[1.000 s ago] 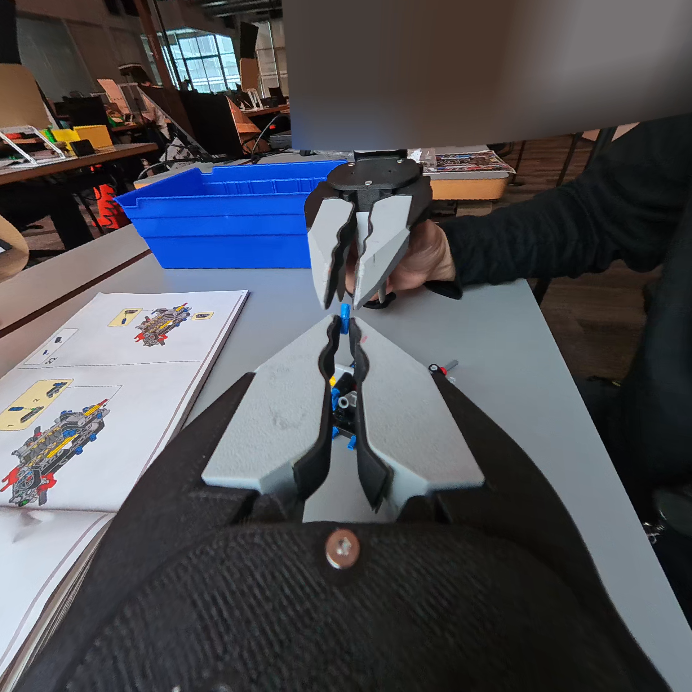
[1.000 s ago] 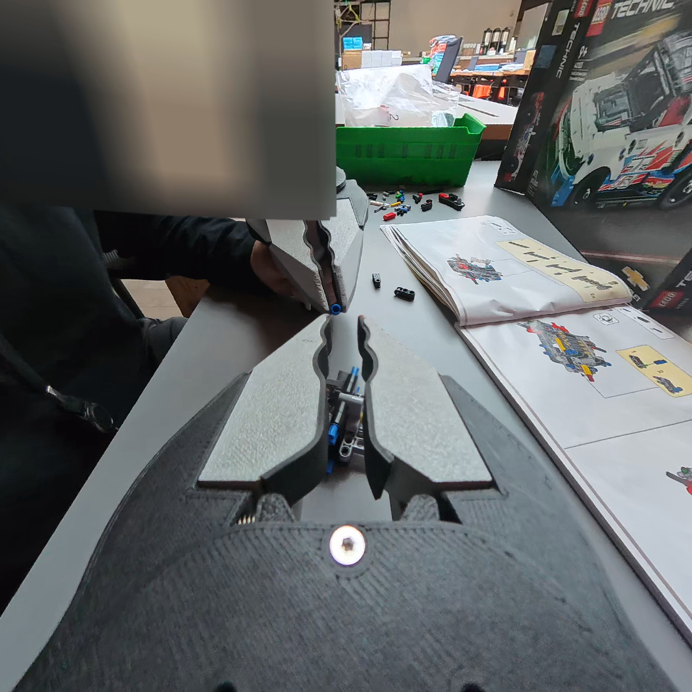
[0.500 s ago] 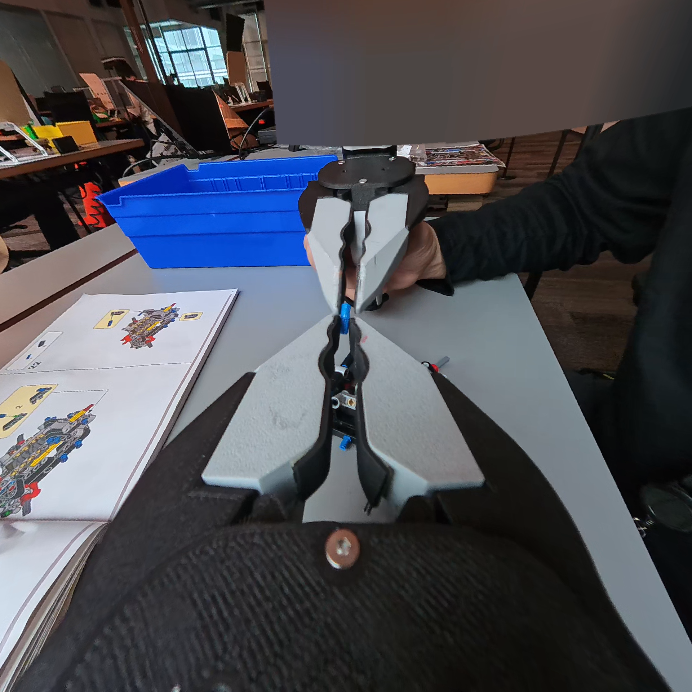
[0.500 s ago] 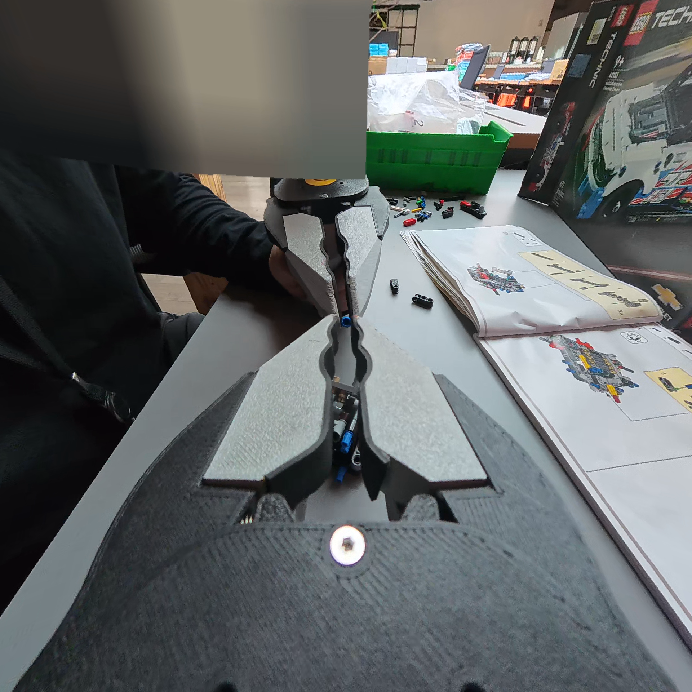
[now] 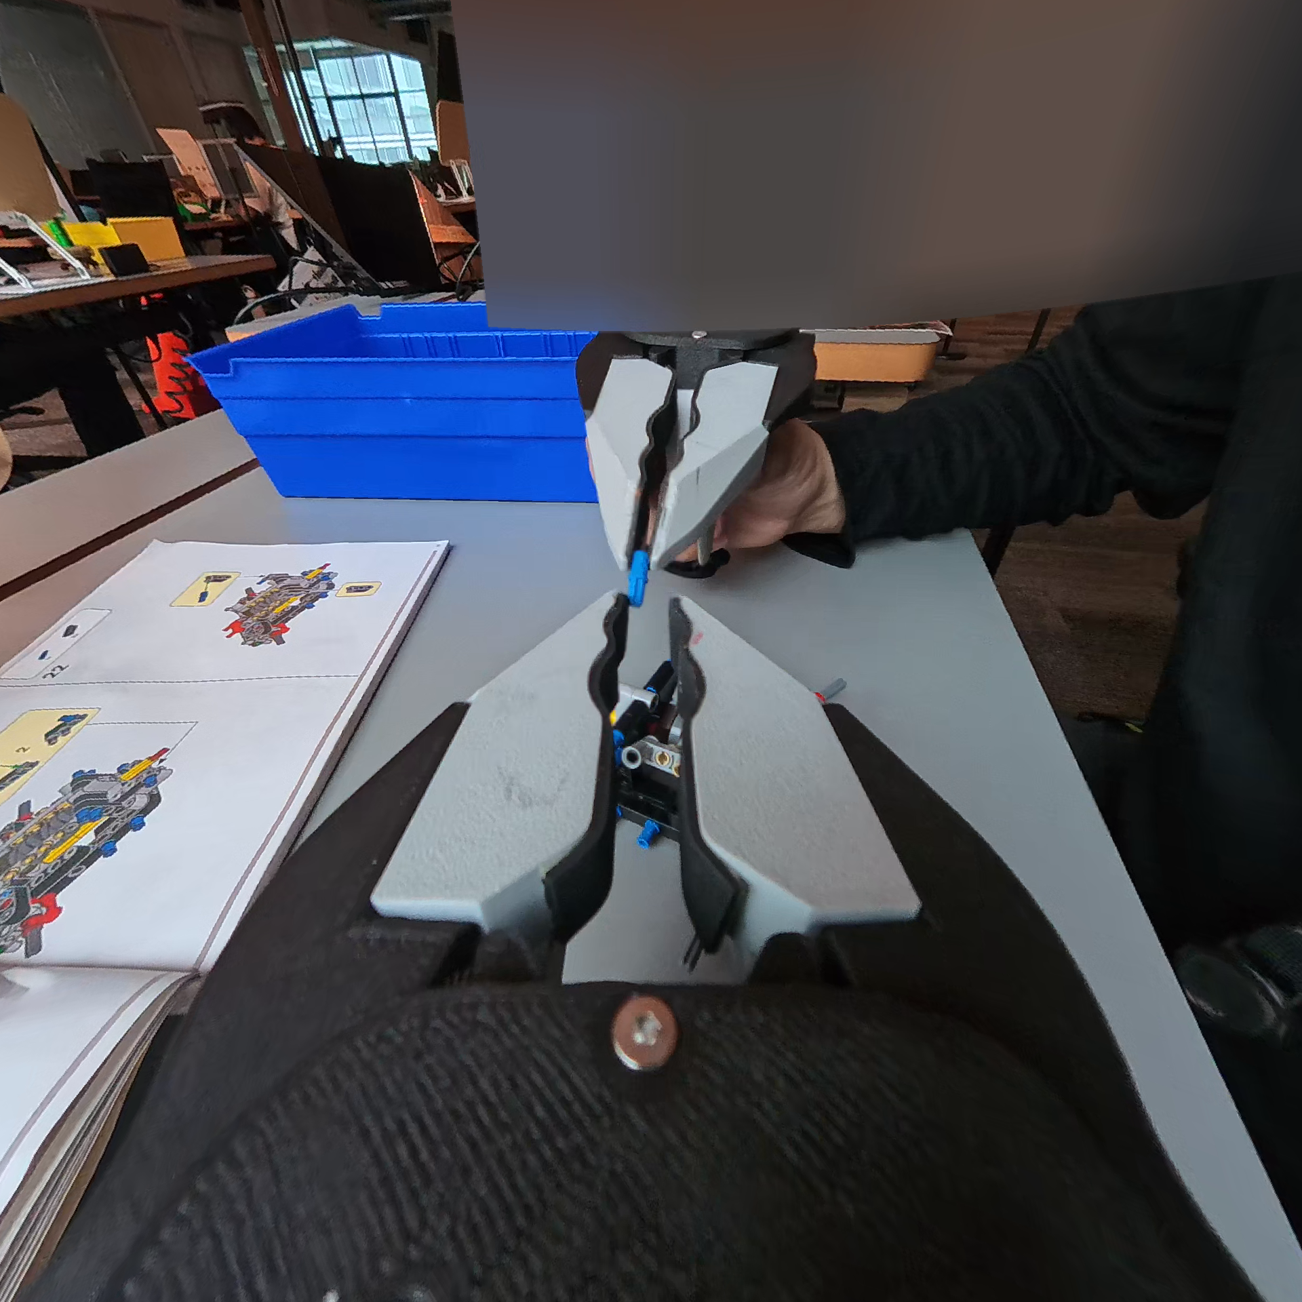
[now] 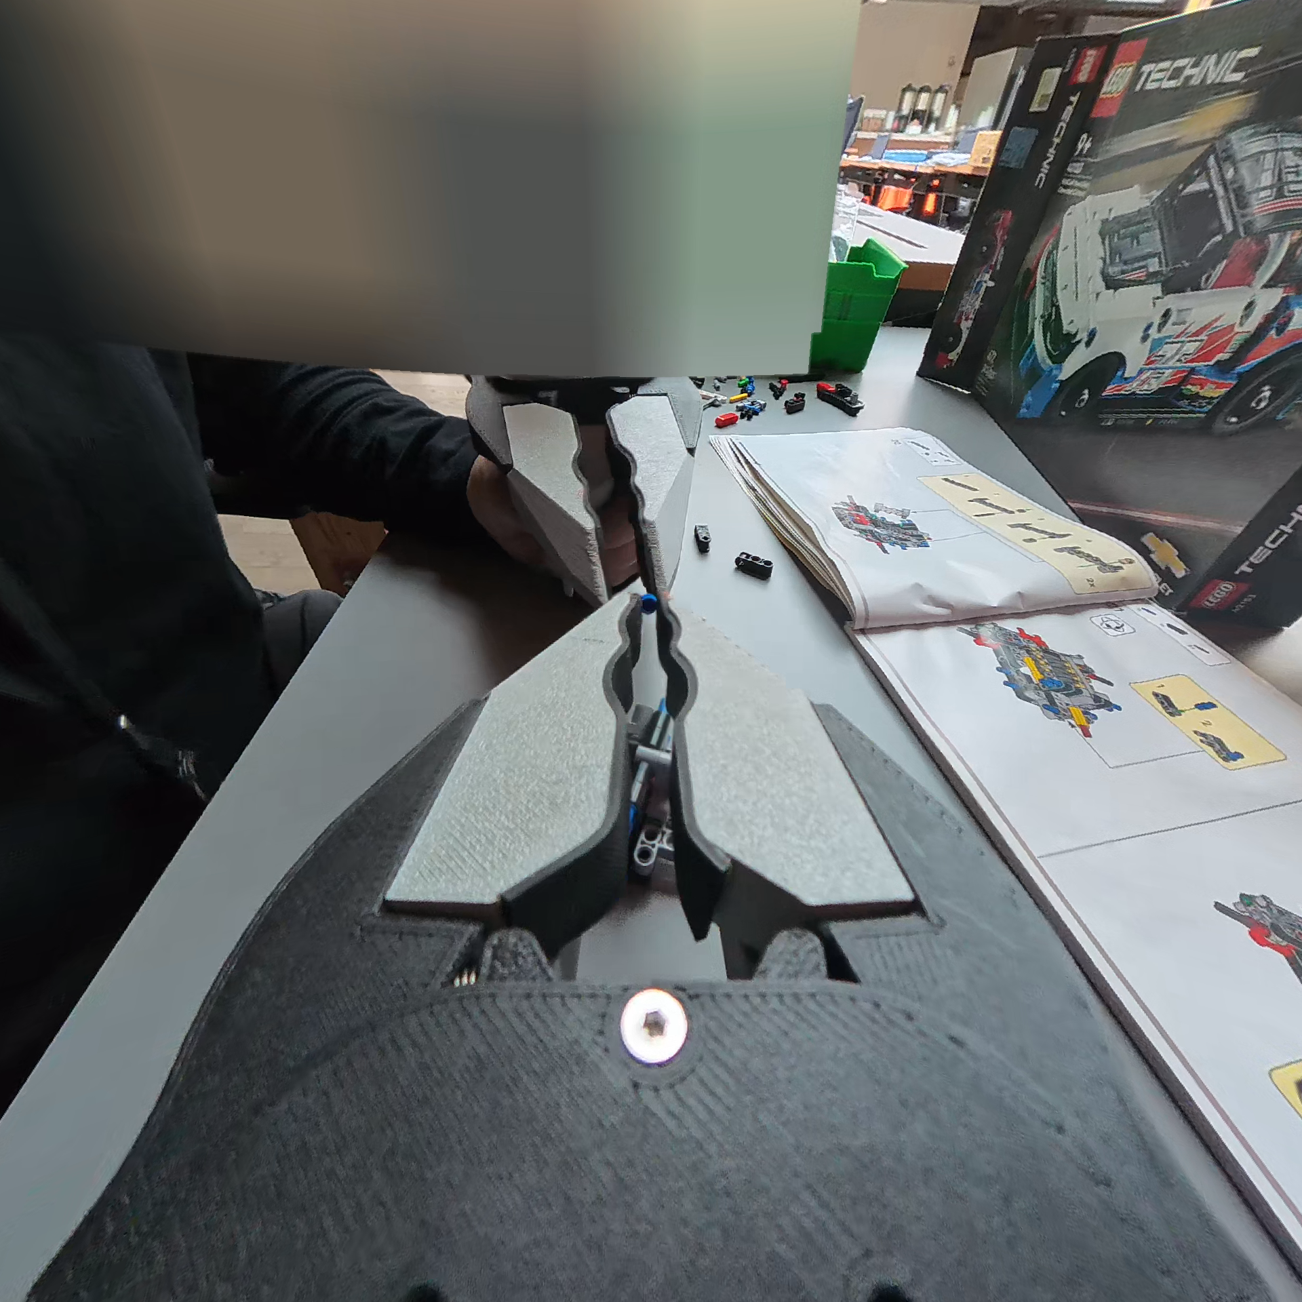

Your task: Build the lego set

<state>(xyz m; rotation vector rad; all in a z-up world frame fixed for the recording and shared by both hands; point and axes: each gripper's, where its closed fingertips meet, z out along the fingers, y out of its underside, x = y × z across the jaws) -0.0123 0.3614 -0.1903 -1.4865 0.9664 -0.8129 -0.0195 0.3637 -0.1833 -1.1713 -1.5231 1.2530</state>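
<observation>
My right gripper [image 6: 649,602] is shut on a small blue pin [image 6: 648,602] at its fingertips. In the left wrist view the right gripper [image 5: 637,560] points down toward me with the blue pin [image 5: 638,578] sticking out of its tips. My left gripper [image 5: 648,602] is open and empty, tips just below the pin, the pin's lower end by its left fingertip. In the right wrist view the left gripper [image 6: 627,590] faces mine tip to tip, jaws apart. A partly built grey, black and blue lego assembly [image 5: 645,747] lies on the table under both grippers, seen between my fingers [image 6: 652,775].
An open instruction booklet [image 5: 176,704] lies beside the grippers, also in the right wrist view [image 6: 1057,634]. A blue bin [image 5: 423,408] stands behind. A green bin [image 6: 852,310], the set's box [image 6: 1162,246] and loose pieces [image 6: 775,401] lie farther off. Two black pieces [image 6: 754,563] lie near the booklet. Only a small space, under 4 cm, lies between the two pairs of fingers.
The blue pin has passed from my left gripper to my right. The right gripper came in open and shut on the pin; the left gripper then opened and let it go.
</observation>
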